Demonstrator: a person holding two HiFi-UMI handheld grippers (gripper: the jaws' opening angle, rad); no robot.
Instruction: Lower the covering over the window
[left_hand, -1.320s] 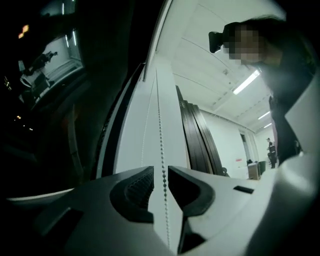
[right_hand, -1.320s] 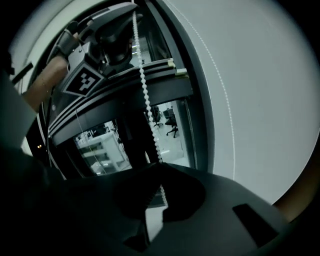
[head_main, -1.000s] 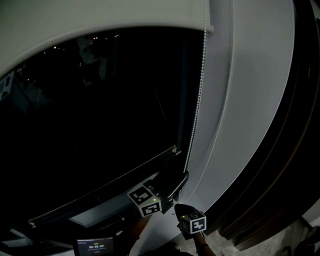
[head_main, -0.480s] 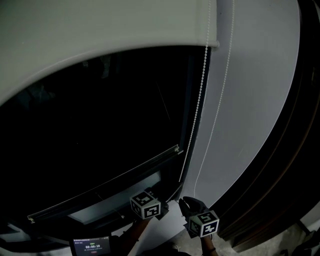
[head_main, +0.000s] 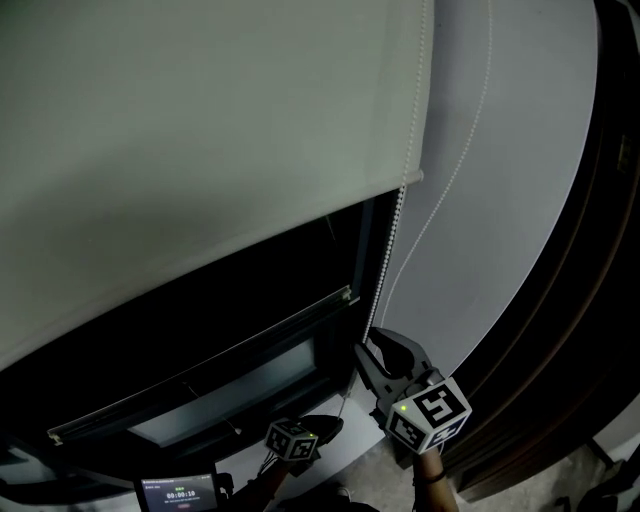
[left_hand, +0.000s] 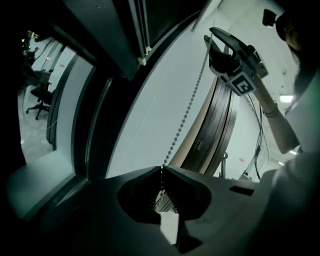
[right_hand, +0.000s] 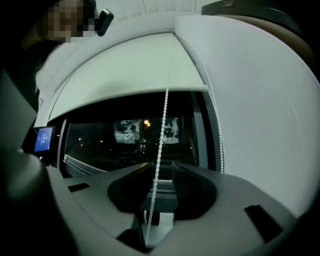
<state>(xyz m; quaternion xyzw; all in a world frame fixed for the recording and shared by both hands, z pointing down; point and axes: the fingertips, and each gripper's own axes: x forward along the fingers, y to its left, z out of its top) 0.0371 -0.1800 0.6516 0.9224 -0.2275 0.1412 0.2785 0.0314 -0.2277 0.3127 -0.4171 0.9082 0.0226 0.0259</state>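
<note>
Left tongs (left_hand: 161, 171) clamp the chain (left_hand: 184, 117) low; right tongs (head_main: 377, 352), higher, open around it.

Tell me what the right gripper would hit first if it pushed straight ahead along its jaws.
The right gripper, jaws opening, has the white bead chain running between them. Past it, probably the dark window glass just below the pale roller blind; depth is unclear.

Blind (head_main: 200, 130) much lower; right gripper (head_main: 376, 348) risen, jaws opening round bead chain (head_main: 388, 265); left gripper (head_main: 335, 423) seemingly lower.
</note>
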